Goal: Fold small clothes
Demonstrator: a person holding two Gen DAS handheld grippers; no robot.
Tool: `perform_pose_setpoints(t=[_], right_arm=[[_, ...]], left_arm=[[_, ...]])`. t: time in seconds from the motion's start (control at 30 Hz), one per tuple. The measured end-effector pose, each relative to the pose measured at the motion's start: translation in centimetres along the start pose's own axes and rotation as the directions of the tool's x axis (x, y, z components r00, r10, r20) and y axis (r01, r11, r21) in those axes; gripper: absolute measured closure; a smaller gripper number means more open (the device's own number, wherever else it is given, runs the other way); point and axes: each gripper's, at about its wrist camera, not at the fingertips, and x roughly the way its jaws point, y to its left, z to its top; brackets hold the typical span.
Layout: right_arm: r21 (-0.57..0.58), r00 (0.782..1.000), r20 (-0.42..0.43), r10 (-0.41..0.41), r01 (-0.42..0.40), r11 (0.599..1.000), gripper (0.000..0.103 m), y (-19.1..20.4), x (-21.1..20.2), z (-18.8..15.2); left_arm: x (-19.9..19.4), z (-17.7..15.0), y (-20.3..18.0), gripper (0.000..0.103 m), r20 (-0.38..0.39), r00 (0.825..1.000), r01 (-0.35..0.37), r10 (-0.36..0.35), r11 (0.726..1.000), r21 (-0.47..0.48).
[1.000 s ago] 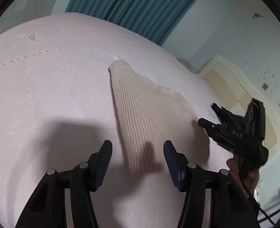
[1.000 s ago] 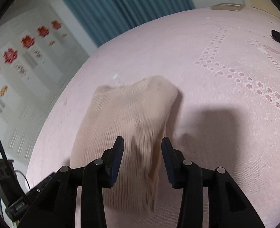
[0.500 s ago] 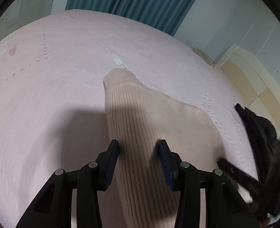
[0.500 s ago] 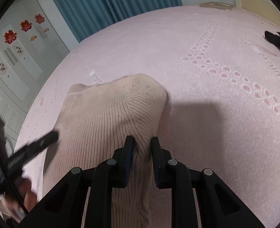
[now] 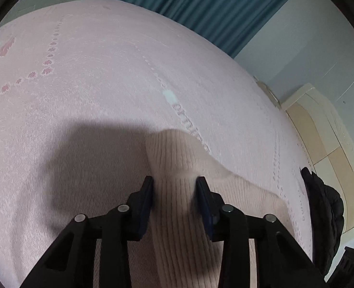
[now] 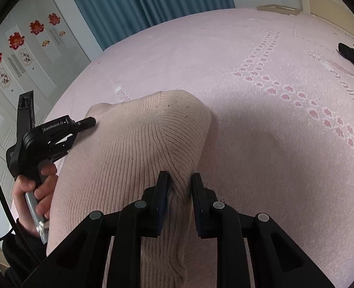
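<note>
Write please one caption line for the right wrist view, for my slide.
Right tool pinches a fold of the beige ribbed garment on the pink bed cover.

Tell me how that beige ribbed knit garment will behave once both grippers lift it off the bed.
The beige ribbed knit garment will probably flop and sag: it already bunches into a ridge where the right gripper pinches it. It looks light and thin, draping over the pink bedspread. The ribbed weave should resist slipping. The left gripper has its jaws closing with fabric between them.
</note>
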Motion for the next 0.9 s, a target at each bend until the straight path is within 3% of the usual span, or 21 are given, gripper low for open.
perform_pose_setpoints(t=[0.1, 0.2, 0.4, 0.73, 0.83, 0.9], right_arm=[[0.011, 1.0, 0.0, 0.009, -0.009, 1.0, 0.084, -0.1, 0.0, 0.1], [0.032, 0.999, 0.018, 0.039, -0.04, 0.999, 0.083, -0.5, -0.2, 0.5], [0.079, 0.995, 0.063, 0.073, -0.078, 0.994, 0.076, -1.2, -0.5, 1.0], [0.021, 0.998, 0.057, -0.005, 0.004, 1.0, 0.071, -0.6, 0.1, 0.9], [-0.015, 0.997, 0.064, -0.038, 0.039, 0.999, 0.069, -0.3, 0.0, 0.8], [-0.028, 0.996, 0.071, -0.05, 0.052, 0.998, 0.069, -0.1, -0.1, 0.8]], left_arm=[[-0.9, -0.3, -0.8, 0.07, 0.066, 0.996, -0.058, 0.054, 0.997, 0.051], [-1.4, -0.3, -1.9, 0.069, 0.062, 0.993, -0.109, 0.105, 0.992, 0.065], [-4.0, -3.9, -4.3, 0.07, 0.037, 0.993, -0.115, 0.111, 0.984, 0.135], [-7.8, -9.8, -6.6, 0.065, 0.105, 0.973, -0.224, 0.205, 0.948, 0.228], [-7.9, -10.4, -7.2, 0.063, 0.141, 0.962, -0.265, 0.233, 0.924, 0.277], [-8.0, -10.6, -7.0, 0.063, 0.146, 0.962, -0.264, 0.231, 0.925, 0.273]])
